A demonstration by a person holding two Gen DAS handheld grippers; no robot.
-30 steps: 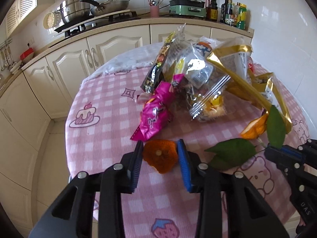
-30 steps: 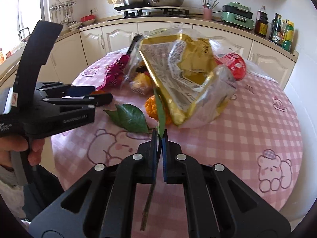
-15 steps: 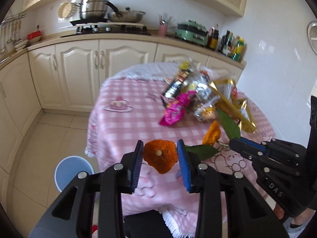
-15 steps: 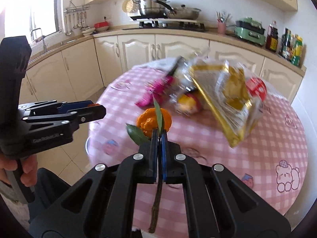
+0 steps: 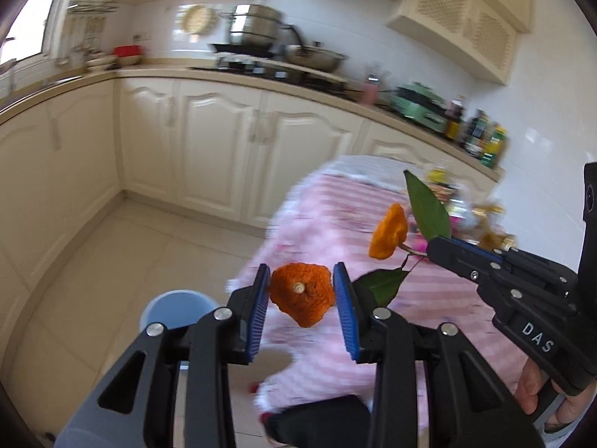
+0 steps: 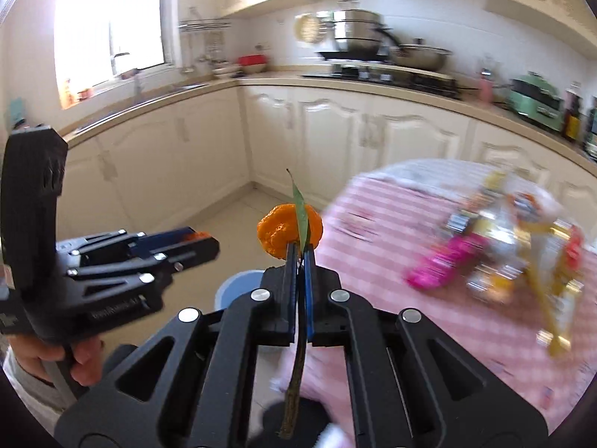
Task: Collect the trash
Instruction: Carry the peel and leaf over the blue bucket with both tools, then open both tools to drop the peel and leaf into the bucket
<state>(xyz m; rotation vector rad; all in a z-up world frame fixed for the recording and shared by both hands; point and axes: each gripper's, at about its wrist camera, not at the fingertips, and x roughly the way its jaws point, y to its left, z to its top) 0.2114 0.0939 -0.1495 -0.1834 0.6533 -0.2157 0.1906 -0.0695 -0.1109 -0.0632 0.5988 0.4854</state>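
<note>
Both tongs have swung away from the desk [image 5: 440, 291] toward the floor, bringing the blue bin [image 5: 175, 308] closer below. The left tongs [image 5: 302, 298] grasp an orange peel [image 5: 304, 293] over the desk's edge. The right tongs [image 6: 298, 261] are clenched on a leafy twig [image 6: 296, 354] carrying another orange peel [image 6: 278, 233]. Snack wrappers [image 6: 496, 257] remain on the desk.

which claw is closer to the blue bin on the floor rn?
Left. The left claw, gripping an orange peel, hangs just beside the blue bin. The right claw, holding a leafy twig with peel, is out over the table, farther away.
</note>
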